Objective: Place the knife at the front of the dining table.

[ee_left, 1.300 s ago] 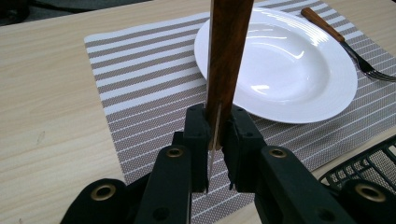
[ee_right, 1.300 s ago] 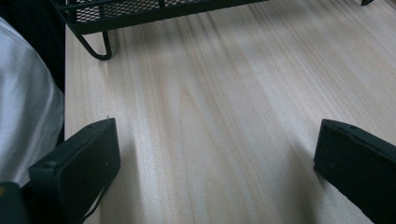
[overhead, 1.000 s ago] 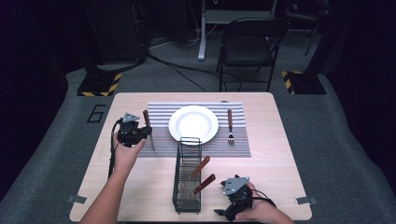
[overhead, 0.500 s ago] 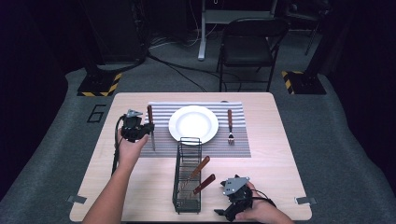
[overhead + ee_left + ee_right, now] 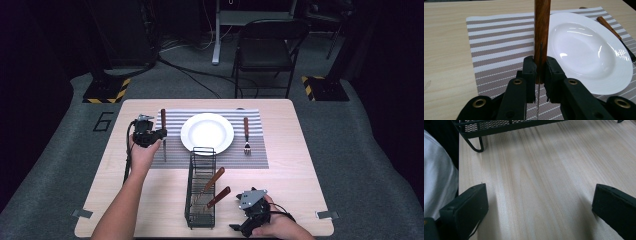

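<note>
My left gripper [image 5: 159, 134] [image 5: 540, 68] is shut on a knife with a wooden handle [image 5: 162, 118] [image 5: 542, 30], held by the handle near where the blade starts. The thin blade runs back toward the person. The knife hangs over the left part of the striped placemat [image 5: 175, 117] [image 5: 499, 45], just left of the white plate [image 5: 207, 132] [image 5: 586, 50]. A wooden-handled fork [image 5: 246, 135] [image 5: 609, 23] lies on the mat to the right of the plate. My right gripper [image 5: 248, 220] [image 5: 539, 205] rests open near the table's front edge, with bare wood between its jaws.
A black wire basket [image 5: 201, 187] [image 5: 499, 125] stands in front of the plate with two wooden-handled utensils [image 5: 216, 179] leaning in it. It sits just left of my right gripper. A folding chair [image 5: 265, 50] stands beyond the table's far edge.
My left gripper has moved slightly forward and to the right with the knife, closer to the plate. The right gripper has stayed in place.
</note>
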A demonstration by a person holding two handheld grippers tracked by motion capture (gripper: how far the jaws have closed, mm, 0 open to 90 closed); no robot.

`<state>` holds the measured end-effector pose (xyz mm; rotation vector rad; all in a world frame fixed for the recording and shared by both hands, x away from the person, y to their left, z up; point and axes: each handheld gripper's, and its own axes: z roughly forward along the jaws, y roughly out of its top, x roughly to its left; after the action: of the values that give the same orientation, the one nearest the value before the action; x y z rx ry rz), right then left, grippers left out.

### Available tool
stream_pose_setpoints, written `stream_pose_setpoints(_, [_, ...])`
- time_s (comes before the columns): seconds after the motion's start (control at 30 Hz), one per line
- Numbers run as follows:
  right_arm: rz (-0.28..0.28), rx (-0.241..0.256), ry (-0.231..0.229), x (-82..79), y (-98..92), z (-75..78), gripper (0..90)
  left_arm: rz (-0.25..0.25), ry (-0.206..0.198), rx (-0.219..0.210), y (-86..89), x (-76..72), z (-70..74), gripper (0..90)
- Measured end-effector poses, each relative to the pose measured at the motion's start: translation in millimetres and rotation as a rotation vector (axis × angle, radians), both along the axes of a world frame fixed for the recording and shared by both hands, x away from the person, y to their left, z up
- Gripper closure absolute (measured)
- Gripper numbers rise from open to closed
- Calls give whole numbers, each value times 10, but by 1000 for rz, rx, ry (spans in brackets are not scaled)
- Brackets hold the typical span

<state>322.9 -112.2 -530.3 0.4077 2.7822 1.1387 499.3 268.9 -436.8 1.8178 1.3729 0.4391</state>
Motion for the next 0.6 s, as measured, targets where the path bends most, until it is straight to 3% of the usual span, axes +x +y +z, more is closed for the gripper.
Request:
stream_pose_setpoints(0.2, [-2,0,-1,0,1,0,0,15,12,-19,-10,108,-68,797])
stream_pose_setpoints(0.6, [-3,-1,1,-1,0,1,0,75,38,-117,73,256,-220,796])
